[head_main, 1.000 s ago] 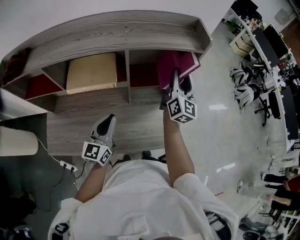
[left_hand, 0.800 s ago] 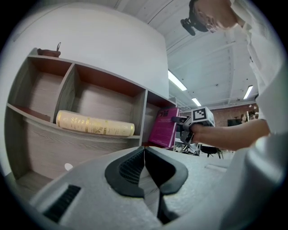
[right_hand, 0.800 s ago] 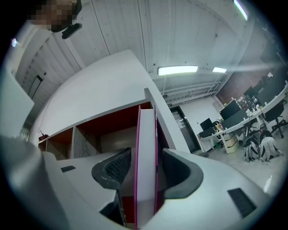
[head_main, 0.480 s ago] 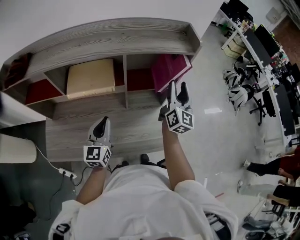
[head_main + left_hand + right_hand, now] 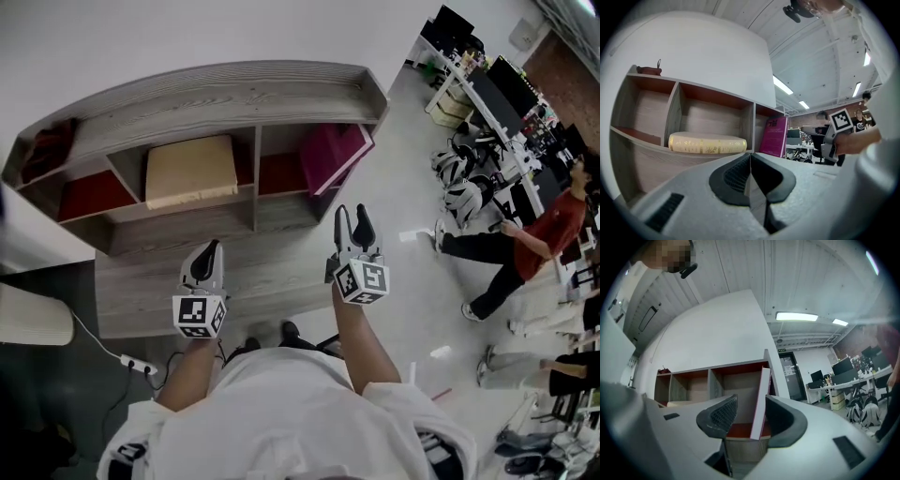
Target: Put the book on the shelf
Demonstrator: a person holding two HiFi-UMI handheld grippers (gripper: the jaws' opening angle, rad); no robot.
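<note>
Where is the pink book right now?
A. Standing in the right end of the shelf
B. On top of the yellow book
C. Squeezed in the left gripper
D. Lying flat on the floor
A: the pink book stands on its edge, leaning a little, in the right-hand compartment of the shelf.

1. A grey wood-grain shelf unit [image 5: 225, 94] has three open compartments with red inner panels.
2. A thick cream book [image 5: 190, 172] lies flat in the middle compartment.
3. A thin magenta book [image 5: 330, 157] stands tilted in the right compartment.
4. A small dark reddish object [image 5: 47, 148] sits on the left end of the top board.
</note>
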